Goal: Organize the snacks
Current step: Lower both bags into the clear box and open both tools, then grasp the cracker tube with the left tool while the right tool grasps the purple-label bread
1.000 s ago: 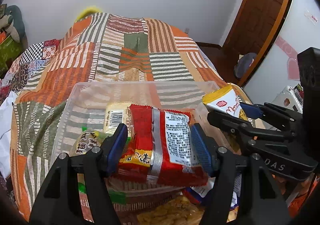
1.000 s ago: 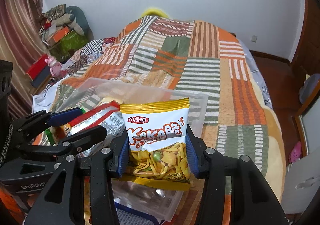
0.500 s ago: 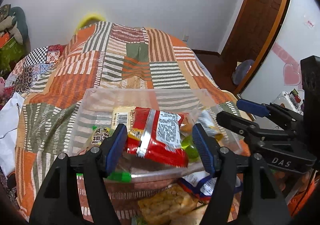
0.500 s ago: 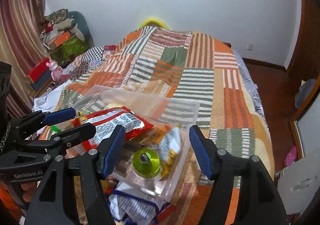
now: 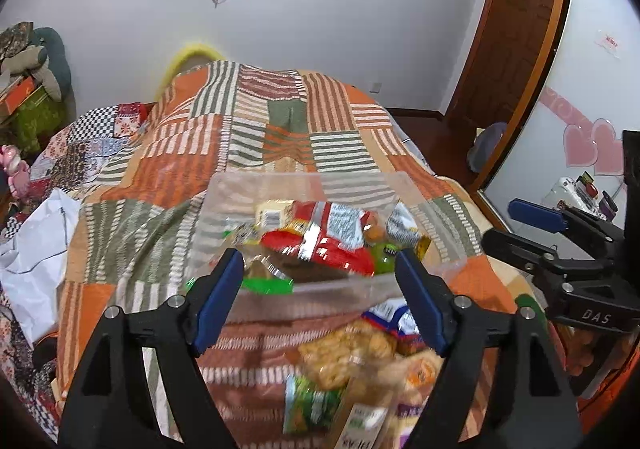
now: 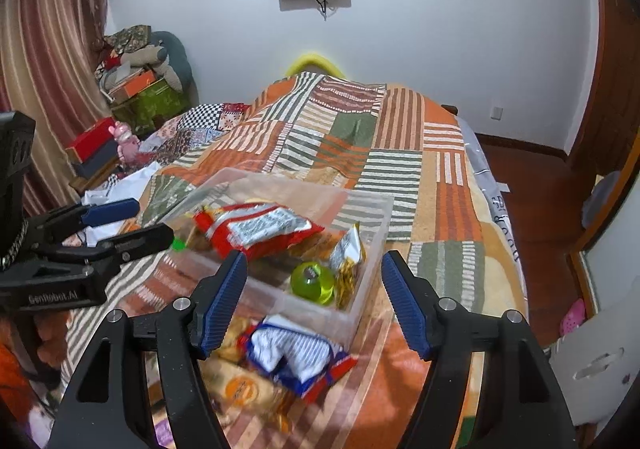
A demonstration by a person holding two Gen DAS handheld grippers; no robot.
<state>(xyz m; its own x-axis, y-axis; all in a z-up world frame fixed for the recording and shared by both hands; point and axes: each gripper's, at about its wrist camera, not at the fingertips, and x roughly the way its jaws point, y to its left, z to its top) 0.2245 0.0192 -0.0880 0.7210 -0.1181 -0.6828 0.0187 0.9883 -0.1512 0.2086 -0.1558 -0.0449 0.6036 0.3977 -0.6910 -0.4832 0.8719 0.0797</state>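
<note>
A clear plastic bin (image 5: 224,193) (image 6: 372,217) sits on the patchwork bedspread. Inside lie a red snack packet (image 5: 324,237) (image 6: 256,227), a yellow chip packet (image 6: 347,255) standing on its edge, a green round cup (image 6: 313,283) and other snacks. My left gripper (image 5: 320,301) is open and empty, raised in front of the bin's near wall. My right gripper (image 6: 314,301) is open and empty, raised at the bin's near right corner. Loose packets lie on the bed in front of the bin: a blue-and-white packet (image 6: 296,357) and beige cracker packets (image 5: 348,349).
The striped bedspread (image 5: 280,129) stretches back to the white wall. A white cloth (image 5: 36,249) lies at the bed's left edge. Boxes and plush toys (image 6: 140,73) stack by the curtain. A wooden door (image 5: 516,25) and bare floor lie to the right.
Both grippers opened and let their packets drop into the bin, then drew back and up. The red packet and the yellow chip packet now lie in the bin.
</note>
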